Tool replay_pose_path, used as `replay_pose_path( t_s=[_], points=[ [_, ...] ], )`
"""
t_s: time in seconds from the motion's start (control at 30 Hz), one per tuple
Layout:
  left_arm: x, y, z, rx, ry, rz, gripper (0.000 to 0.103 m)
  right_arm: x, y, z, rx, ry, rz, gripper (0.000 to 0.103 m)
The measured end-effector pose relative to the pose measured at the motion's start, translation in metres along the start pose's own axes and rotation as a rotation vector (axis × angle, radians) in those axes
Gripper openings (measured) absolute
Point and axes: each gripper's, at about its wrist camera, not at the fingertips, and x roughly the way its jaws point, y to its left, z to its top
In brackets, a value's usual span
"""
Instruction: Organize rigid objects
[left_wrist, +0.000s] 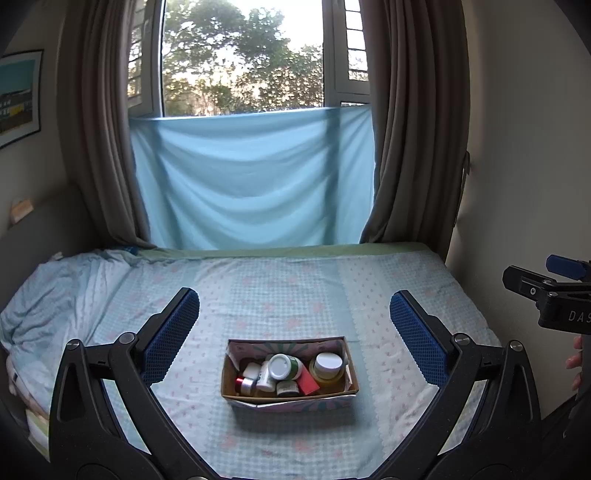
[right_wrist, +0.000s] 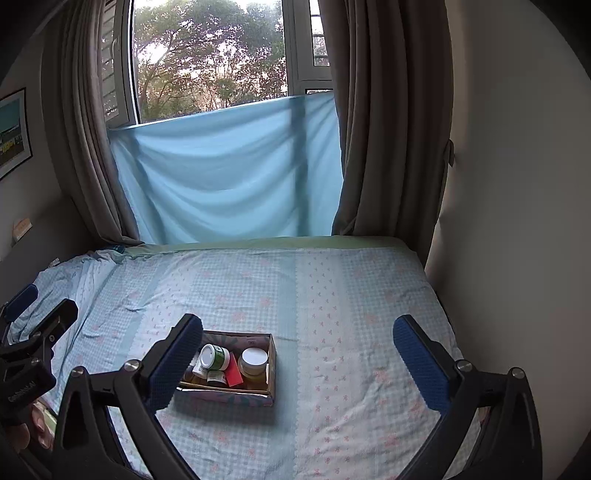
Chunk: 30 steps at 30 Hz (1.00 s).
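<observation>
A small open cardboard box (left_wrist: 352, 373) sits on the bed, holding several jars and bottles: a green bottle with a white cap (left_wrist: 286, 366), a yellow jar with a white lid (left_wrist: 327, 367), a red item (left_wrist: 308, 384) and a silver-capped one (left_wrist: 245, 386). My left gripper (left_wrist: 295, 314) hangs open above and just short of the box, empty. In the right wrist view the box (right_wrist: 272, 363) lies low and left; my right gripper (right_wrist: 297, 334) is open and empty, its left finger (right_wrist: 173, 360) covering the box's left end. The right gripper (left_wrist: 546, 291) also shows at the far right of the left wrist view.
The bed (left_wrist: 295, 280) carries a light blue checked sheet, rumpled at the left (left_wrist: 55, 295). A blue cloth (left_wrist: 255, 177) hangs over the window between brown curtains (left_wrist: 413, 129). A wall runs along the bed's right side (right_wrist: 517, 221). A person's fingers (left_wrist: 576, 358) show at the right edge.
</observation>
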Motion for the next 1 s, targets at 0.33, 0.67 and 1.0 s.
replay_pose_path(
  t_s=[0.33,0.67,1.0],
  points=[
    [0.003,0.003,0.003,-0.003,-0.006,-0.001,0.103,0.000,-0.001,0.000,-0.001,-0.004,-0.001,0.103],
    [0.008,0.001,0.006,0.009,-0.006,0.005,0.103,0.003,-0.002,0.006,-0.004,0.004,0.007,0.103],
    [0.013,0.004,0.008,0.006,-0.005,0.003,0.103,0.006,0.003,0.013,-0.018,-0.008,-0.008,0.103]
  ],
)
